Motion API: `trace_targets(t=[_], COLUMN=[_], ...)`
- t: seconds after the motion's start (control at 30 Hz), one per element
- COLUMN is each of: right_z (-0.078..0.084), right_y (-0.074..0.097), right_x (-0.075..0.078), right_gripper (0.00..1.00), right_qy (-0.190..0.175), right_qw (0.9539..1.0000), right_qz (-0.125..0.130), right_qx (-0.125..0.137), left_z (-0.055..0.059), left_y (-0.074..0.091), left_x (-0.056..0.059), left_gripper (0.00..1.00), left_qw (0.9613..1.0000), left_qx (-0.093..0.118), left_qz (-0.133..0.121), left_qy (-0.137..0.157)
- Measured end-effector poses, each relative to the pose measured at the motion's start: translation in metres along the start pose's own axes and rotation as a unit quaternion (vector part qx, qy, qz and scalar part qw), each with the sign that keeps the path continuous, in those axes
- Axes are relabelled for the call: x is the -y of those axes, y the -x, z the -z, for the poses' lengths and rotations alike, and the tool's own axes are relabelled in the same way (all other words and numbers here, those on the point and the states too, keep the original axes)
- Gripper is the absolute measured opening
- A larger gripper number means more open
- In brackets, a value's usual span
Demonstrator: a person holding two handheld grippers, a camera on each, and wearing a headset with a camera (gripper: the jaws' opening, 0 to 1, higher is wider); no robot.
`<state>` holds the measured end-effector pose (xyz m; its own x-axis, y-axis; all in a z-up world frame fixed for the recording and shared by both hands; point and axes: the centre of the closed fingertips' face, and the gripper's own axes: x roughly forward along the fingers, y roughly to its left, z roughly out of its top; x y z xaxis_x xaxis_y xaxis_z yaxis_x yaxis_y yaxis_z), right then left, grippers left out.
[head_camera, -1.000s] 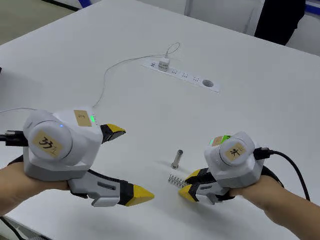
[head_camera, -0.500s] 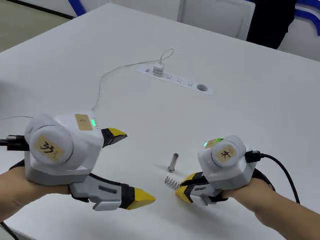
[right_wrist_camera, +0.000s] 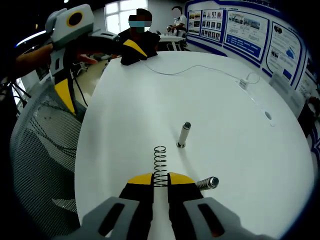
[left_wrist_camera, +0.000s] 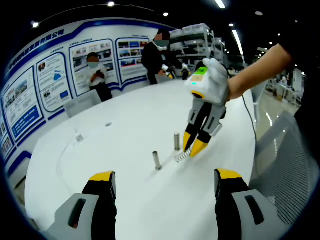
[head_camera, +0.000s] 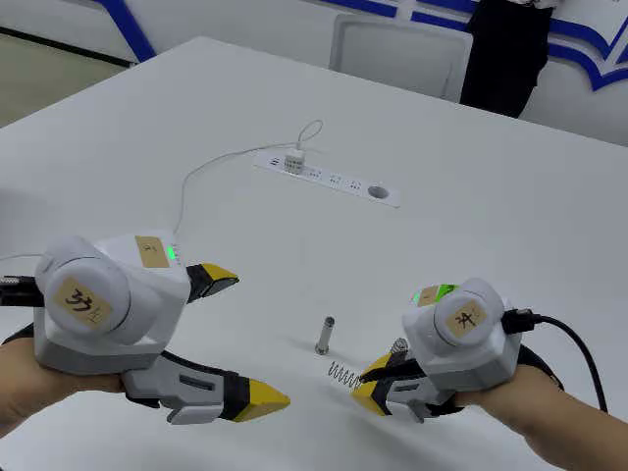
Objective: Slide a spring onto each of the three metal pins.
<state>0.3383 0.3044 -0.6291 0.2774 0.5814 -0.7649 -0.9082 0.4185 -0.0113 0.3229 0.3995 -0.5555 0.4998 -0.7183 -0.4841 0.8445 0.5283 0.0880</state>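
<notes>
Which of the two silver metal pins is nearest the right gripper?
The silver metal pin right beside the right gripper's yellow jaw tips. The other silver pin stands farther out, beyond the thin wire spring that gripper is clamping.

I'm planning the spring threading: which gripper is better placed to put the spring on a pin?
Right. The right gripper is shut on the spring, with an upright pin just ahead of it. The left gripper is open, holding nothing, farther from that pin.
</notes>
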Motion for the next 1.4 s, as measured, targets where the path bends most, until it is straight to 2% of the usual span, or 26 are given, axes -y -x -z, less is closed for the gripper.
trace_targets(t=[0.23,0.33,0.5,0.53,0.57,0.6,0.63,0.73,0.97,1.07,1.13,1.23,1.4], right_z=[-0.008,-0.010,-0.010,-0.012,-0.021,-0.024,-0.026,-0.033,-0.037,-0.038,-0.038,-0.040,-0.039], right_y=[0.035,0.046,0.058,0.060,0.064,0.067,0.071,0.078,0.080,0.080,0.082,0.084,0.085], right_x=[0.003,0.000,-0.003,-0.004,-0.006,-0.009,-0.014,-0.022,-0.033,-0.034,-0.036,-0.039,-0.044], right_gripper=[0.10,0.10,0.10,0.10,0.10,0.10,0.10,0.10,0.10,0.10,0.10,0.10,0.10], right_qy=[0.010,0.019,0.031,0.038,0.072,0.083,0.079,0.099,0.127,0.126,0.128,0.134,0.147], right_qw=[0.9995,0.9992,0.9985,0.9980,0.9950,0.9938,0.9942,0.9922,0.9894,0.9894,0.9890,0.9882,0.9865], right_qz=[0.018,0.021,0.025,0.027,0.032,0.030,0.026,0.022,0.011,0.009,0.008,0.007,0.001], right_qx=[0.025,0.030,0.038,0.043,0.062,0.068,0.069,0.073,0.071,0.072,0.073,0.073,0.073], left_z=[-0.009,-0.015,-0.018,-0.018,-0.019,-0.020,-0.021,-0.027,-0.040,-0.054,-0.057,-0.054,-0.046], left_y=[-0.006,-0.006,-0.009,-0.010,-0.011,-0.012,-0.014,-0.017,-0.023,-0.021,-0.021,-0.022,-0.027], left_x=[0.007,0.009,0.010,0.011,0.012,0.013,0.015,0.018,0.024,0.030,0.032,0.037,0.049], left_gripper=[0.81,0.81,0.79,0.79,0.78,0.78,0.78,0.76,0.70,0.65,0.59,0.52,0.49], left_qw=[0.9999,0.9998,0.9997,0.9997,0.9996,0.9996,0.9994,0.9990,0.9978,0.9959,0.9952,0.9947,0.9938], left_qx=[0.006,0.013,0.017,0.016,0.016,0.015,0.016,0.020,0.033,0.064,0.070,0.062,0.046], left_qz=[0.010,0.013,0.016,0.017,0.020,0.021,0.024,0.033,0.048,0.062,0.066,0.074,0.089], left_qy=[-0.006,-0.008,-0.008,-0.009,-0.011,-0.013,-0.016,-0.023,-0.032,-0.018,-0.021,-0.034,-0.048])
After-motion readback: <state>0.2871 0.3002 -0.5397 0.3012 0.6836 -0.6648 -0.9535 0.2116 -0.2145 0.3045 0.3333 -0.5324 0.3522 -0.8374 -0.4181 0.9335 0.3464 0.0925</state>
